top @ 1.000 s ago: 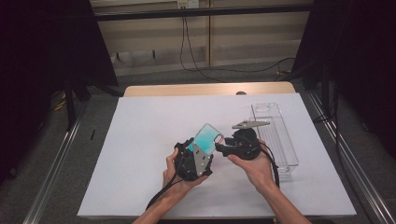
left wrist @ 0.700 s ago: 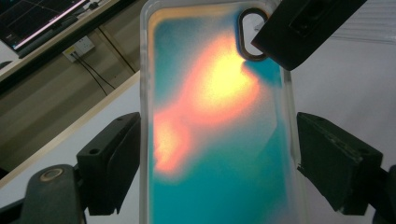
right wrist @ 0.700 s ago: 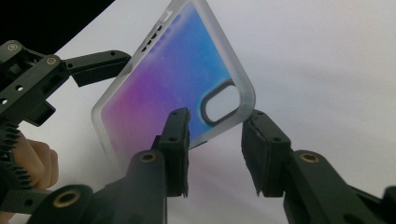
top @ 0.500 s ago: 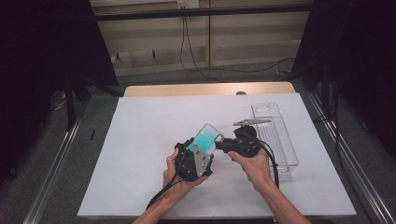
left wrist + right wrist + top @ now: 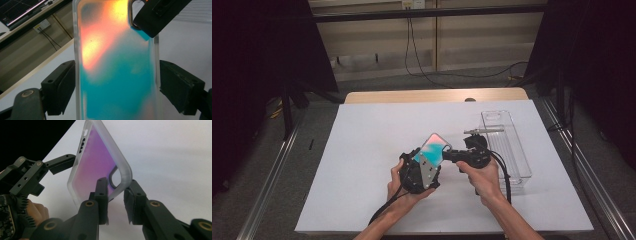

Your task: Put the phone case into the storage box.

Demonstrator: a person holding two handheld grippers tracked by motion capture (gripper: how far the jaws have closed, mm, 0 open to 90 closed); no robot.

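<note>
Above the white table (image 5: 362,150), left of the clear tray (image 5: 512,150), a teal-and-orange phone case (image 5: 433,148) stands tilted. The left gripper (image 5: 424,162) clamps its long edges. The right gripper (image 5: 451,155) has just been closing, its jaws astride the case's camera corner.

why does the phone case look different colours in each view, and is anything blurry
High view: sharp but dim, dark at both sides; the phone case reads teal and pink. Left gripper view: the case is close, its orange and teal blotches soft. Right gripper view: it looks purple, the table hazy, the near right gripper crisp.
</note>
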